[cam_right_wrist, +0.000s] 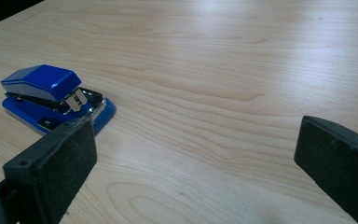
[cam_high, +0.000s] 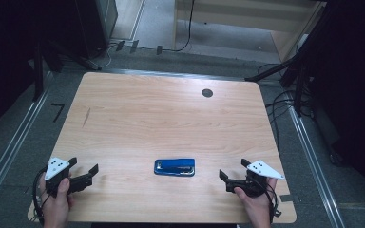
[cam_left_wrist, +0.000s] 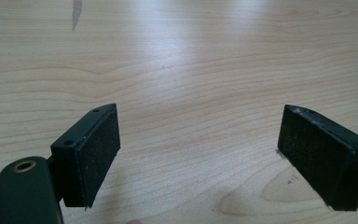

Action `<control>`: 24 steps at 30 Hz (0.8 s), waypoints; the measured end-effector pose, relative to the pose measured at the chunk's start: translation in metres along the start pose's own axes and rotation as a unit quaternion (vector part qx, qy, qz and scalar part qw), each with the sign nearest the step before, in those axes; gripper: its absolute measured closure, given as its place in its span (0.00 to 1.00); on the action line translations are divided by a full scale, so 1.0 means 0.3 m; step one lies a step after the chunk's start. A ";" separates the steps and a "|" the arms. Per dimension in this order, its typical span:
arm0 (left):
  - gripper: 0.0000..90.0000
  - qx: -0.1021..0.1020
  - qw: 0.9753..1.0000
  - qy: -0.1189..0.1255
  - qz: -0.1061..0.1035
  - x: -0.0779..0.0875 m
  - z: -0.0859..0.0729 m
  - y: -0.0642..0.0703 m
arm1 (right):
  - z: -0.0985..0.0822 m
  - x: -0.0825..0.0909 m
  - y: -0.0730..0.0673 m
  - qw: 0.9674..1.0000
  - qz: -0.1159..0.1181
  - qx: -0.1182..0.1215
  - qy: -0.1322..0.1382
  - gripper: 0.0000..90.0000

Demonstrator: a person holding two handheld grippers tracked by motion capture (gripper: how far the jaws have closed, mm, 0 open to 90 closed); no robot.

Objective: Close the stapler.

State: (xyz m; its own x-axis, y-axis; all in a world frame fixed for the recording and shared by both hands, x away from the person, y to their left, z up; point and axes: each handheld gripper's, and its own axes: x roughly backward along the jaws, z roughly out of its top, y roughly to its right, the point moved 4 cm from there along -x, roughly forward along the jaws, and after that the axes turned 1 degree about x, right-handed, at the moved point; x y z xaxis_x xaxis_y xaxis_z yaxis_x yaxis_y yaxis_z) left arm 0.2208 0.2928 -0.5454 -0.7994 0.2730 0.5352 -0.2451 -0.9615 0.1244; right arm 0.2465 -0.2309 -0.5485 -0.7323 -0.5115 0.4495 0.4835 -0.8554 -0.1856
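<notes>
Both wide-open, empty grippers [cam_high: 83, 175] [cam_high: 233, 172] are flanking a blue stapler [cam_high: 174, 167], likely rigid, glossy, best pinched across its long sides.

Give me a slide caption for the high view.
Blue stapler lies on the wooden table between the open left gripper and open right gripper, neither touching it.

The blue stapler [cam_high: 174, 167] lies flat on the desk [cam_high: 138, 114], near its front edge, long side across. In the right gripper view its glossy top [cam_right_wrist: 42, 81] sits slightly raised over the metal staple track, base down.
</notes>
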 end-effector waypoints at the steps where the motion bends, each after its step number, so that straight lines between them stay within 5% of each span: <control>1: 0.15 0.000 1.000 0.001 0.000 0.000 0.000 0.000 | -0.001 0.004 0.004 1.000 -0.002 -0.001 0.002 0.00; 13: 0.15 0.001 1.000 0.003 -0.001 0.000 0.000 0.000 | -0.036 0.061 0.069 1.000 -0.019 -0.011 -0.002 0.00; 24: 0.15 0.000 1.000 0.002 -0.003 0.000 0.000 0.000 | -0.076 0.141 0.160 0.997 -0.061 -0.038 0.001 0.00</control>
State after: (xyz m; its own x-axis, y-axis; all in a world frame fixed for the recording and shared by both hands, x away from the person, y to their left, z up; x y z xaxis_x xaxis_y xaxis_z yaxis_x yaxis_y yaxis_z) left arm 0.2208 0.2928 -0.5454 -0.8004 0.2783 0.5309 -0.2493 -0.9600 0.1274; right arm 0.2278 -0.2956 -0.5582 -0.7852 -0.4025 0.4707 0.3522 -0.9153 -0.1952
